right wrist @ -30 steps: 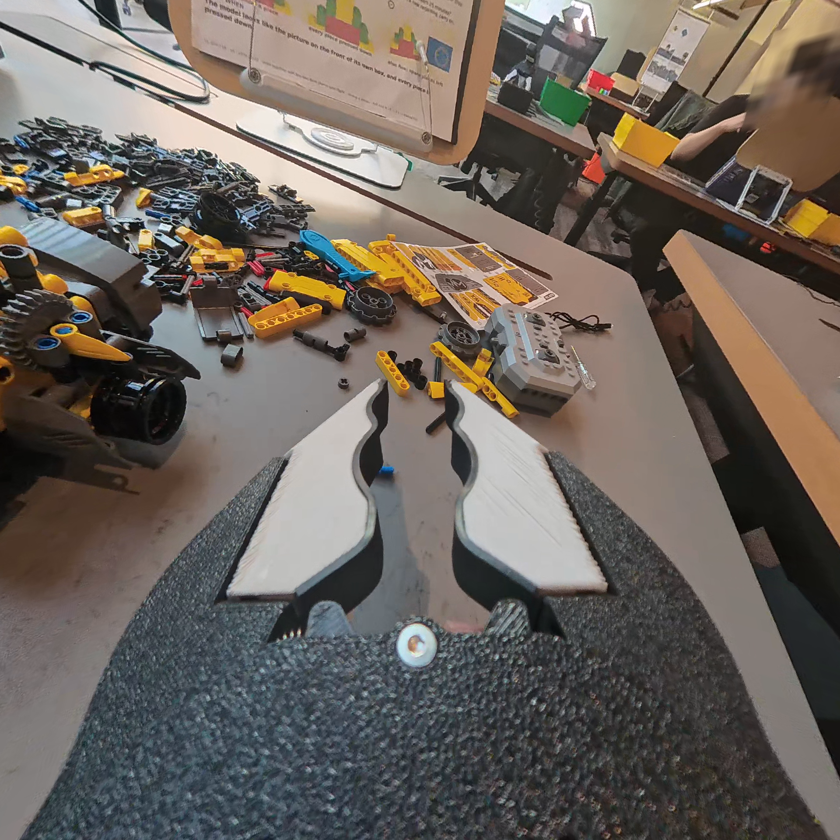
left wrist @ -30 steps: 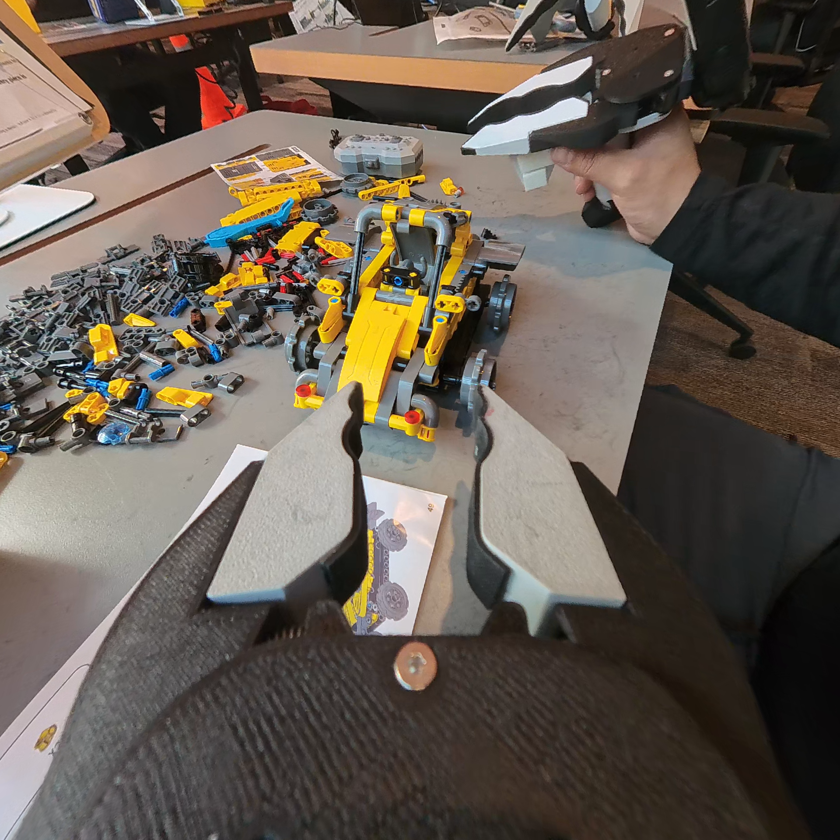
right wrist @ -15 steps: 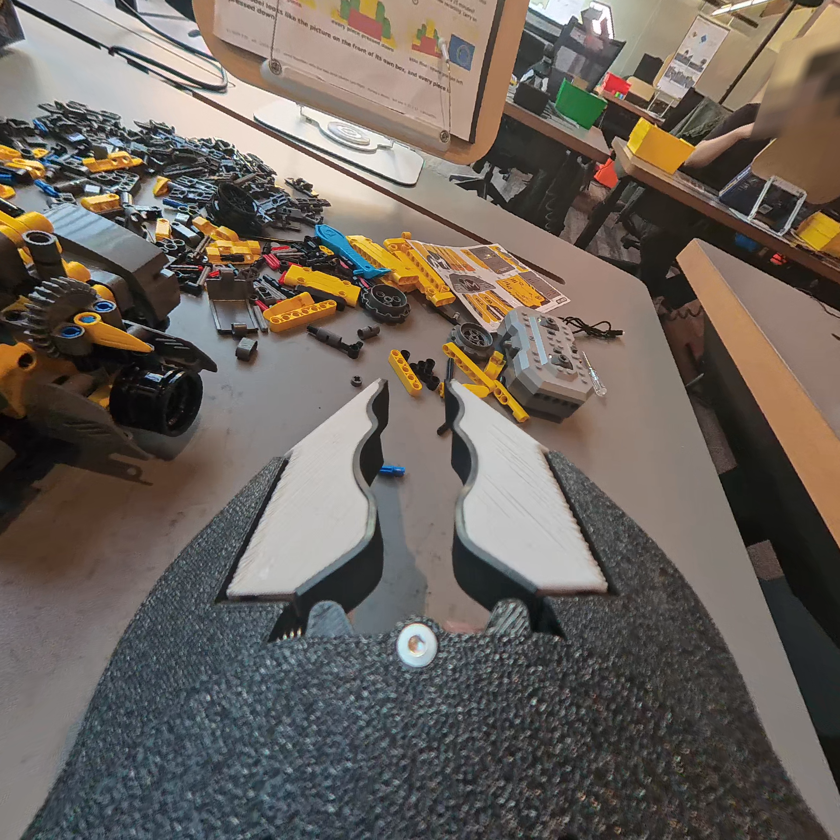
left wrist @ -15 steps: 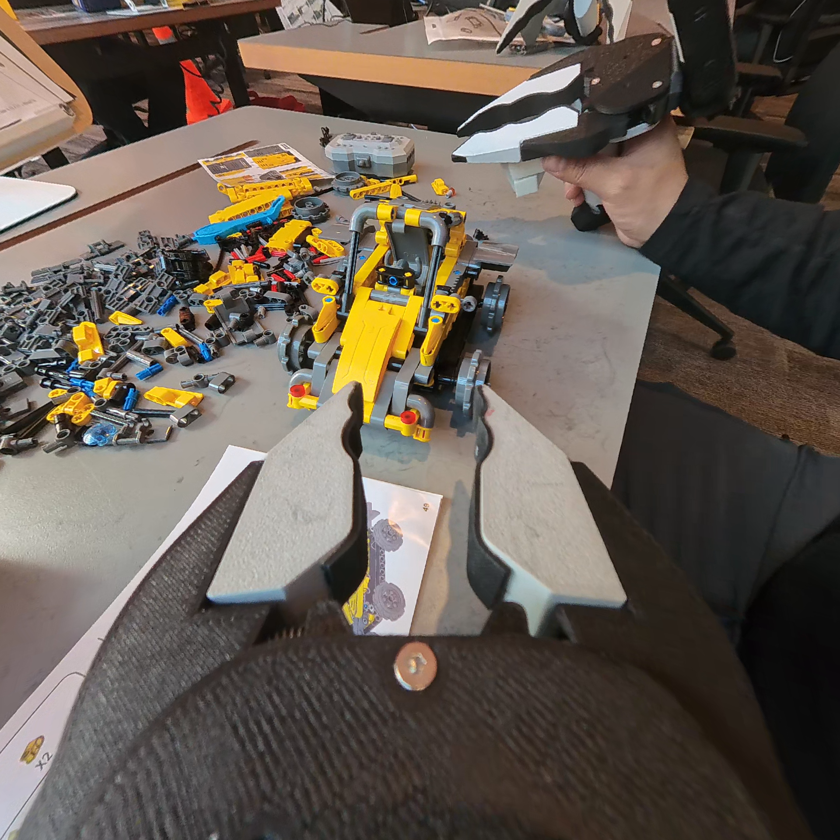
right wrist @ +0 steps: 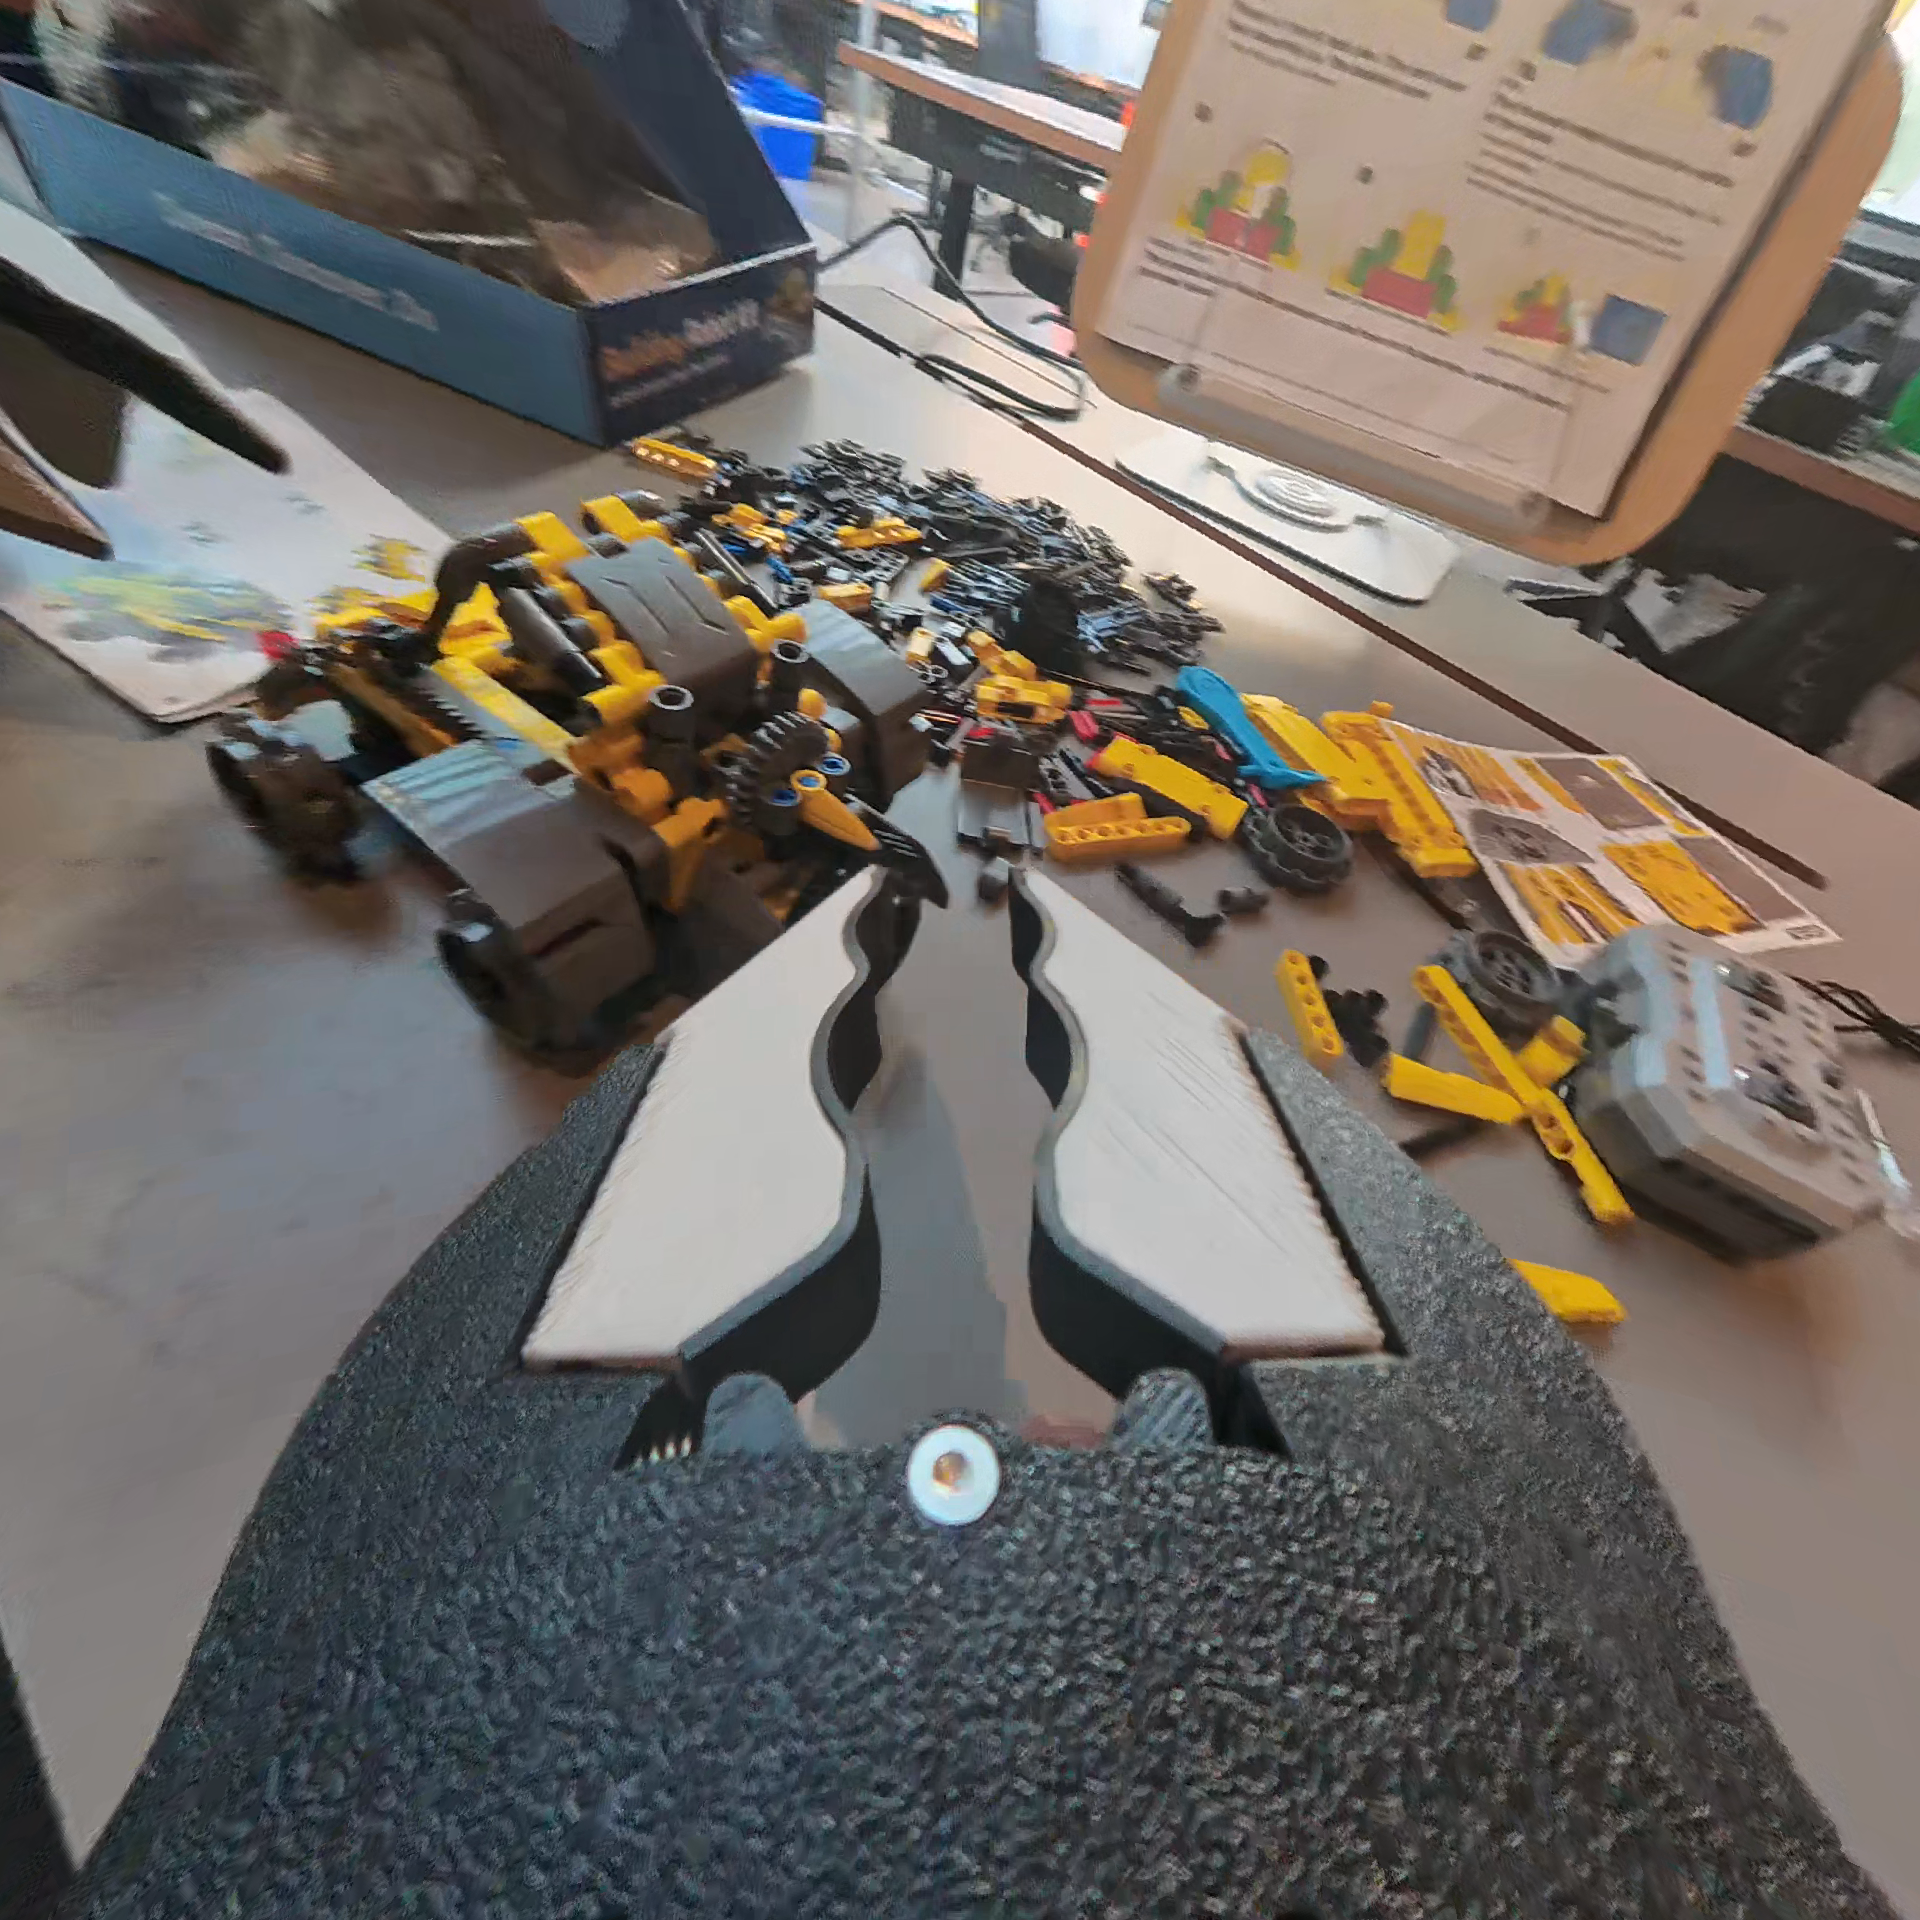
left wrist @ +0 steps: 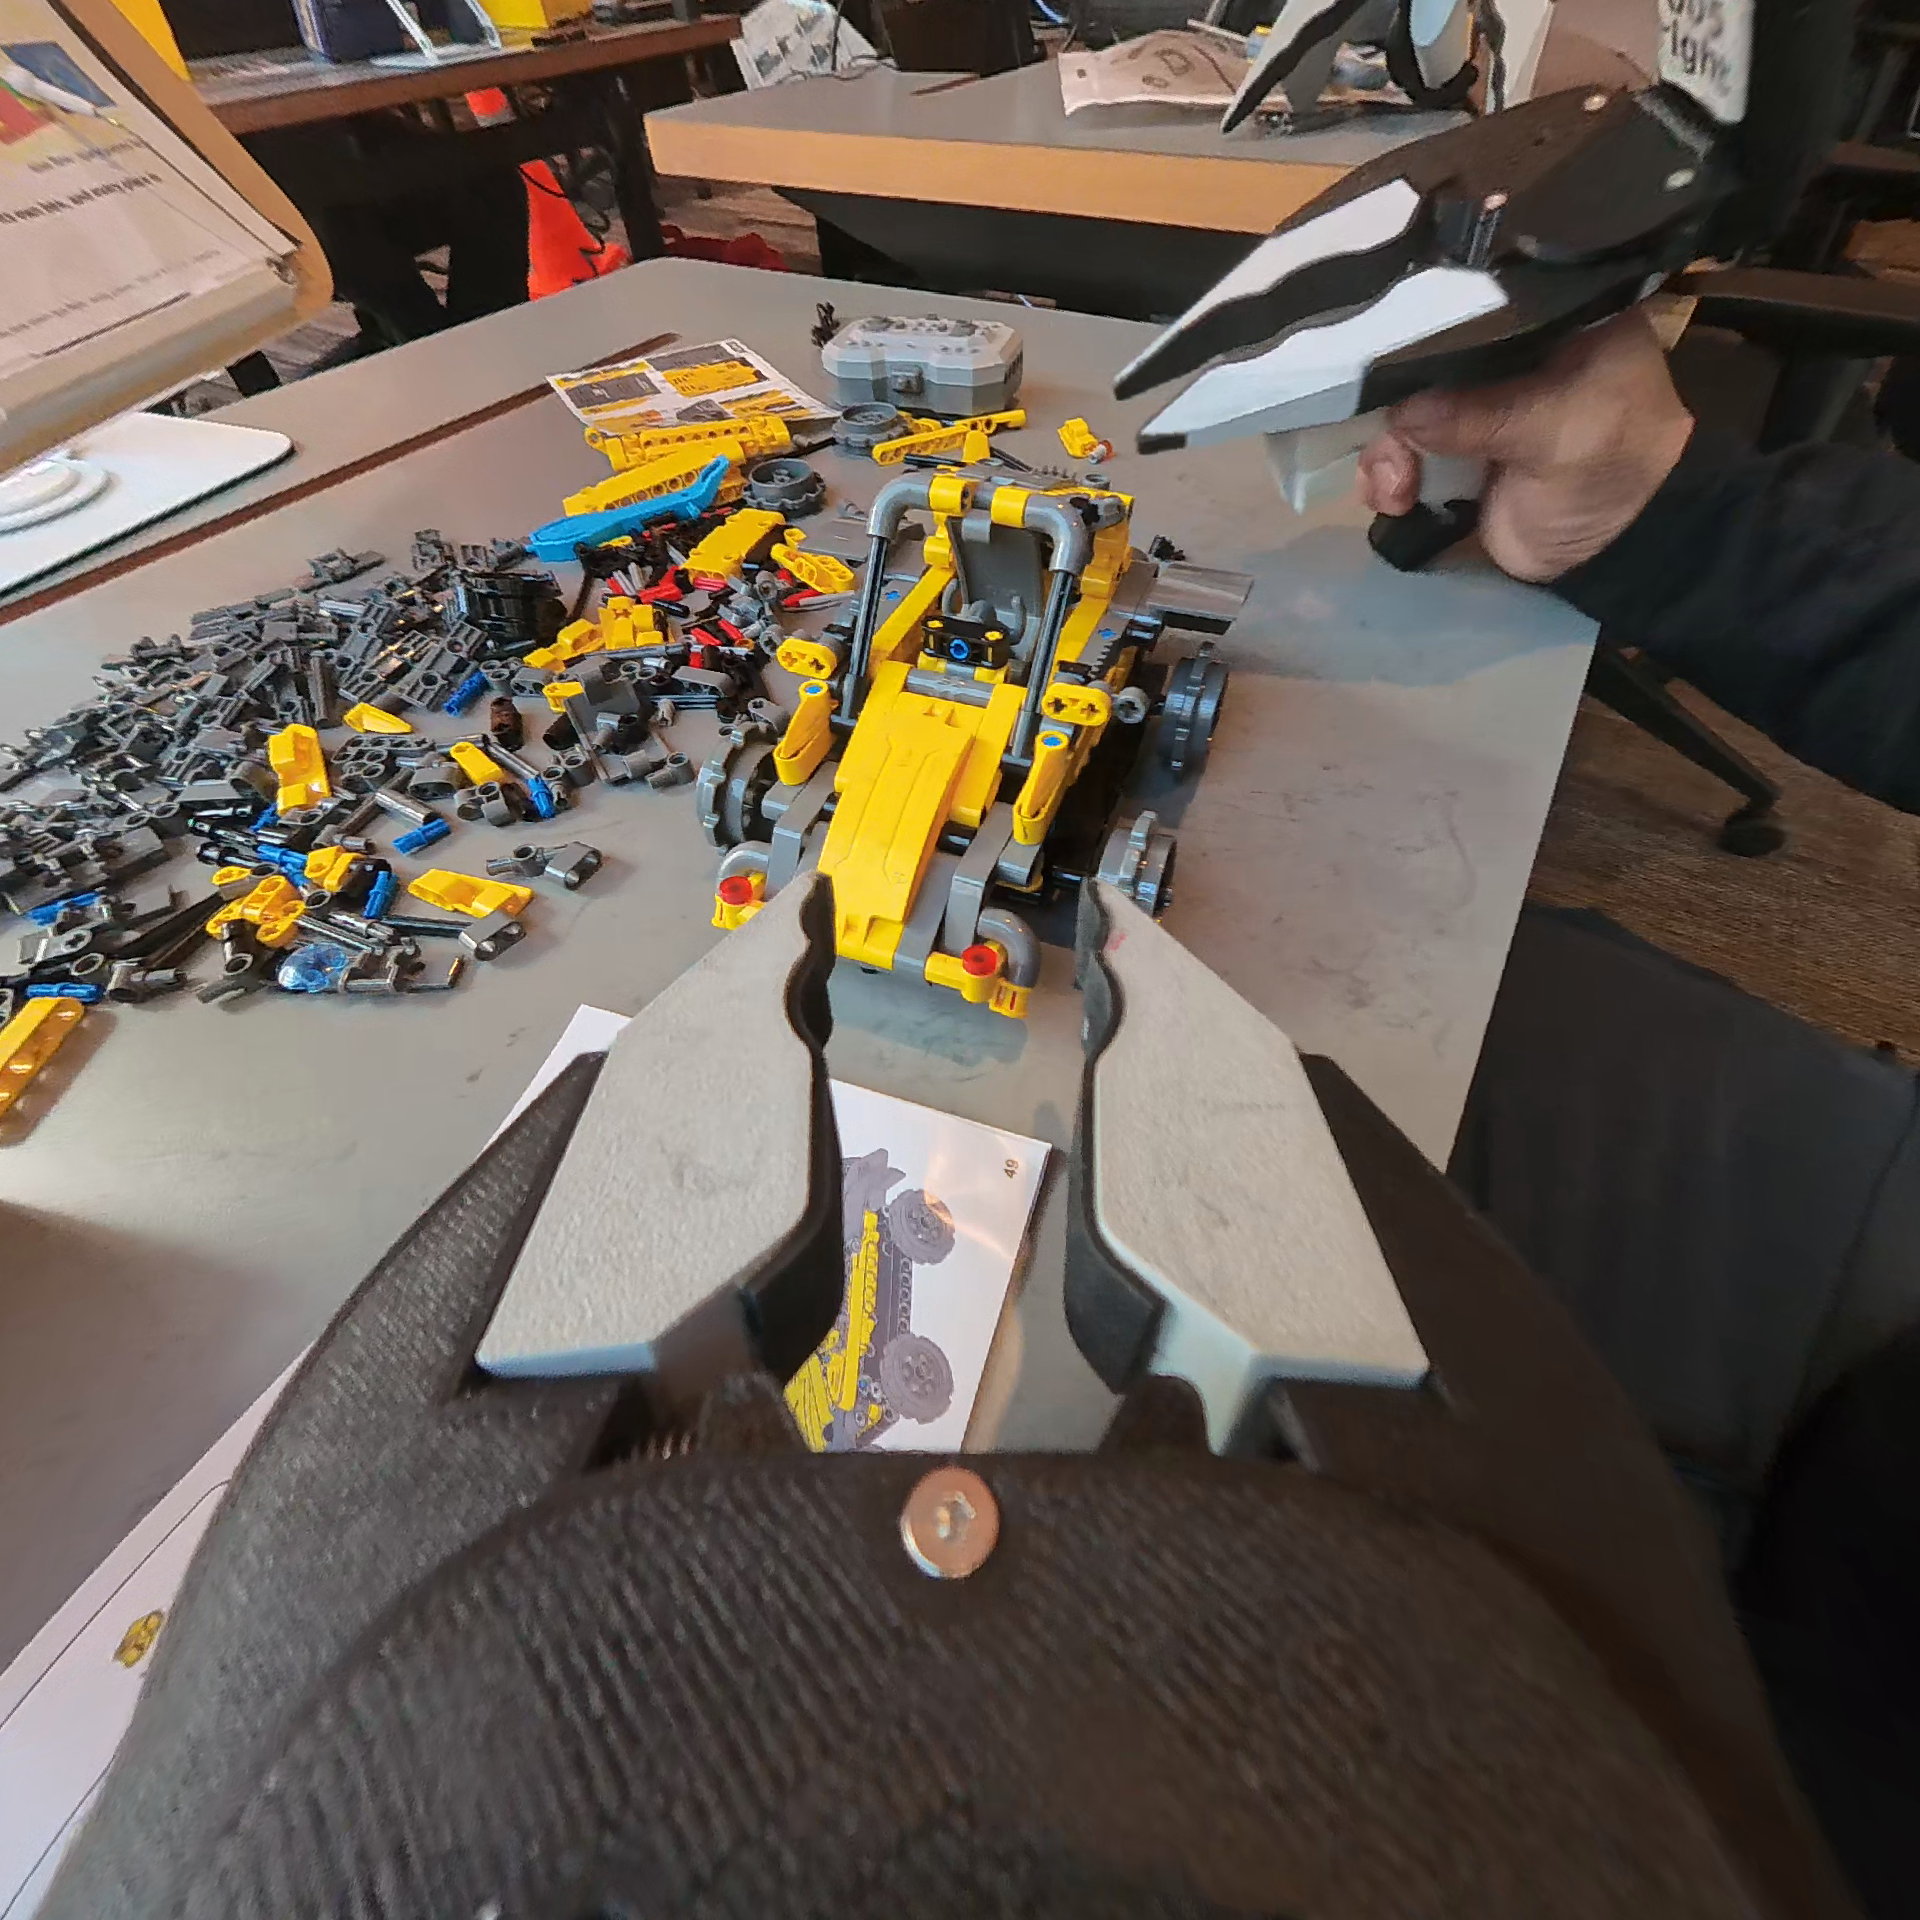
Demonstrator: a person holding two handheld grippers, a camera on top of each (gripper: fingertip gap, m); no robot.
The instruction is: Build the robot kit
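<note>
A yellow and grey brick-built car (left wrist: 935, 748) stands on the grey table (left wrist: 1351, 831). My left gripper (left wrist: 951, 914) is open and empty, hovering just in front of the car's nose above an instruction booklet (left wrist: 935, 1247). My right gripper (right wrist: 948, 883) is open by a narrow gap and empty. It points at the car's rear (right wrist: 582, 748), with its left fingertip close to the rear gear. The left wrist view shows the right gripper (left wrist: 1138, 416) held in a hand (left wrist: 1538, 478) in the air, beyond the car to its right.
A spread of loose grey, black, yellow and blue parts (left wrist: 312, 748) lies left of the car. A grey battery box (right wrist: 1725, 1101) and a leaflet (right wrist: 1600, 831) lie at the far end. A blue box (right wrist: 416, 301) and a sheet stand (right wrist: 1455, 229) stand behind. The table edge (left wrist: 1507, 935) runs right of the car. One gripper's finger ends stand about 20 centimeters off the other's.
My right gripper has swung left, from facing the battery box and small parts to facing the car's rear. My left gripper has hardly moved.
</note>
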